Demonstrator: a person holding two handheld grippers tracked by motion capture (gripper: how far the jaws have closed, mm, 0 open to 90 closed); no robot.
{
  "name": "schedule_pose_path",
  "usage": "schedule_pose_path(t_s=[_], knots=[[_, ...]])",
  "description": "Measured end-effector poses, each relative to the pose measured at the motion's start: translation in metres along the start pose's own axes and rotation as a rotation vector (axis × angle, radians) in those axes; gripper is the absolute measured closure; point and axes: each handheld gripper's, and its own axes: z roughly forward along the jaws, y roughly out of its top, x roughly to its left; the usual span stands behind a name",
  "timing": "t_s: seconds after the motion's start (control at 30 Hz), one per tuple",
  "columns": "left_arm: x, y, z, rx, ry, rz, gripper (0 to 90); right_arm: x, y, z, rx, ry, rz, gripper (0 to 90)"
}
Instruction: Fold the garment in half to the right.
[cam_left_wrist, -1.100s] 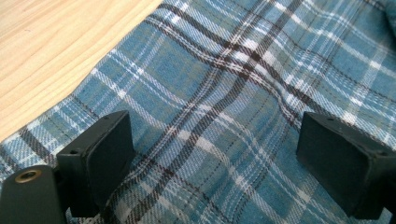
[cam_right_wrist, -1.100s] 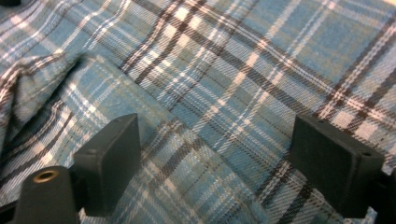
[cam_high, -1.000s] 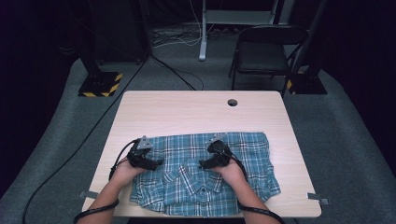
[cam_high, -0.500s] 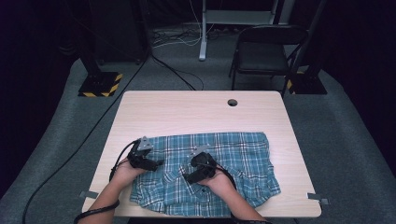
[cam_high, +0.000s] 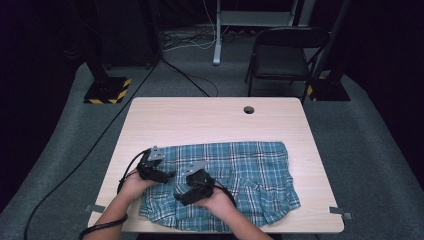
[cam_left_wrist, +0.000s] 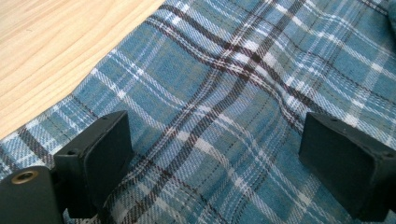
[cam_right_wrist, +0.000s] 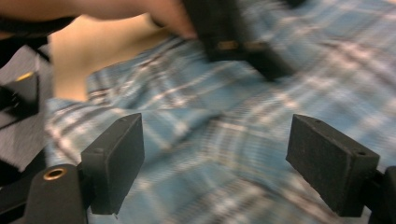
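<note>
The right gripper (cam_high: 184, 194) was the thing that had moved: a second earlier it had been sitting over the middle of the plaid shirt (cam_high: 250, 170), and by this moment it had been swung across toward the surface's left edge, ending up just beside the left gripper (cam_high: 161, 176), nearer the front edge than that one. Its jaws were spread wide with nothing pinched between them, just blurry plaid underneath in the right gripper view, which fits a hand caught mid-sweep. The left gripper had basically been kept parked at the shirt's left border, jaws also wide apart and hovering over flat fabric, with a strip of bare table (cam_high: 165, 125) showing past the hem in the left gripper view. The shirt itself was spread over the front half of the table, closer to the front edge than the back, reaching from near the left edge well past the middle, with its front-right part rumpled and a bit bunched. It didn't look like it had been shifted at all between the frames. So what could be read from this, as a guess: both tools were being gathered at the left side of the garment, probably so that end could be grabbed in two spots and folded or straightened. No grip had been made yet, so the actual folding step still looked to be ahead.
</note>
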Motion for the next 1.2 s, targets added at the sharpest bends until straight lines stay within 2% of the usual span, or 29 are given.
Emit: schedule_pose_path(t_s=[0.1,0.23,0.4,0.5,0.63,0.7,0.73,0.77,0.8,0.83,1.0,1.03,1.13,1.2], knots=[[0.000,0.000,0.000,0.000,0.001,0.002,9.3,0.015,-0.002,0.011,0.011,0.022,-0.051,17.5],[0.000,0.000,0.000,0.000,0.000,0.003,9.0,0.024,-0.006,0.022,0.016,0.035,-0.059,16.7],[0.000,0.000,0.000,0.000,-0.004,0.001,8.6,0.033,-0.005,0.024,-0.026,0.046,-0.081,16.9],[0.000,0.000,0.000,0.000,-0.004,0.001,8.5,0.040,-0.002,0.024,-0.048,0.068,-0.101,17.4],[0.000,0.000,0.000,0.000,-0.003,0.000,8.5,0.044,-0.004,0.034,0.000,0.085,-0.106,20.0],[0.000,0.000,0.000,0.000,-0.003,0.000,8.3,0.046,-0.007,0.041,0.037,0.077,-0.109,20.0],[0.000,0.000,0.000,0.000,-0.003,0.001,8.3,0.047,-0.009,0.045,0.062,0.068,-0.121,19.6],[0.000,0.000,0.000,0.000,-0.003,0.001,8.3,0.048,-0.010,0.047,0.072,0.056,-0.143,19.2],[0.000,0.000,0.000,-0.001,-0.004,0.001,8.3,0.048,-0.010,0.047,0.072,0.056,-0.143,19.2],[0.000,0.000,0.000,-0.002,-0.005,0.000,8.2,0.055,-0.015,0.047,0.070,0.017,-0.228,19.4],[0.000,0.000,0.000,-0.002,-0.005,0.001,8.1,0.054,-0.016,0.045,0.068,0.026,-0.221,19.5],[0.000,0.000,0.000,-0.001,-0.006,0.002,8.1,0.054,-0.012,0.043,0.069,0.036,-0.193,20.3],[0.000,0.000,0.000,-0.002,-0.007,0.001,8.1,0.056,-0.008,0.037,0.009,0.065,-0.145,20.6],[0.000,0.000,0.001,-0.002,-0.007,0.001,8.0,0.059,-0.004,0.036,-0.017,0.074,-0.146,21.6]])
